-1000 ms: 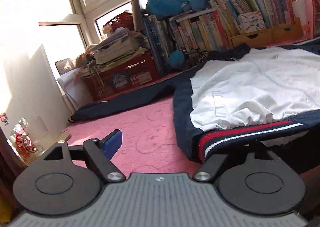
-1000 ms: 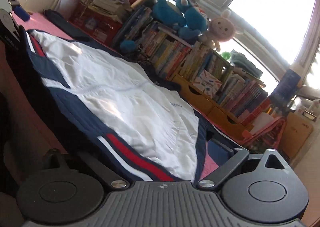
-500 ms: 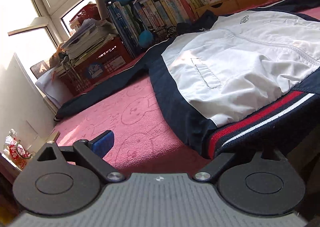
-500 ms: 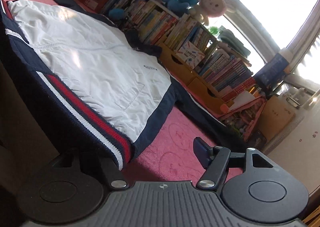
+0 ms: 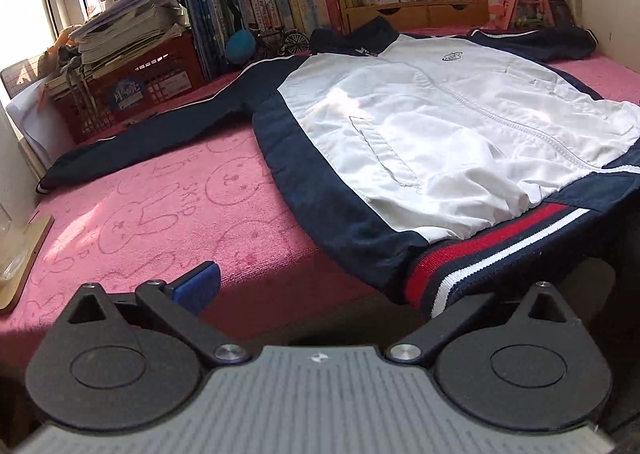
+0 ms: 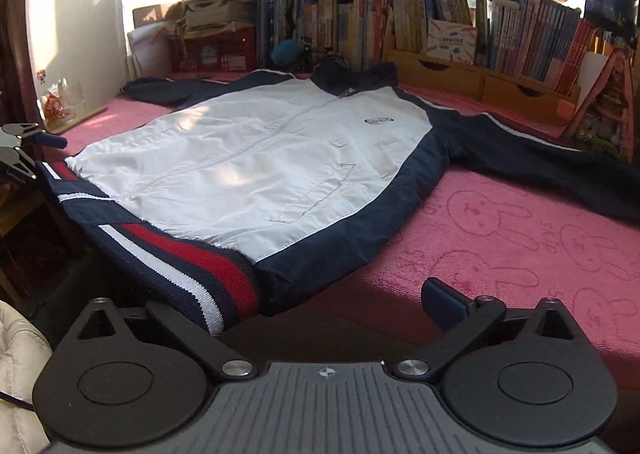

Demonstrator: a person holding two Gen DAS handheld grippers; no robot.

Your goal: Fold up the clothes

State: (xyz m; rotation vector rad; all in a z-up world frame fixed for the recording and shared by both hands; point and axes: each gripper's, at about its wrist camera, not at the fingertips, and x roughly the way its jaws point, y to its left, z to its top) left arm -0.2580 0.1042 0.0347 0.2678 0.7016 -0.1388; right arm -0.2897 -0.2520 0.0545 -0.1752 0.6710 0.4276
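— Where is the jacket [image 5: 460,141] lying?

— It lies flat on the pink cover [image 5: 168,221], front side up, both sleeves stretched out. The striped hem [image 6: 192,258] hangs a little over the near edge.

— And the claws?

— The left claw [image 5: 316,286] is spread wide just before the hem corner and holds nothing. The right claw [image 6: 332,298] is also wide apart and empty, near the other corner. Books [image 6: 440,21] stand behind.

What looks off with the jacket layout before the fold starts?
The white and navy zip-up jacket lies flat with sleeves spread, but its red, white and navy striped hem droops over the front edge of the pink bunny-print blanket. Nothing else stands out.
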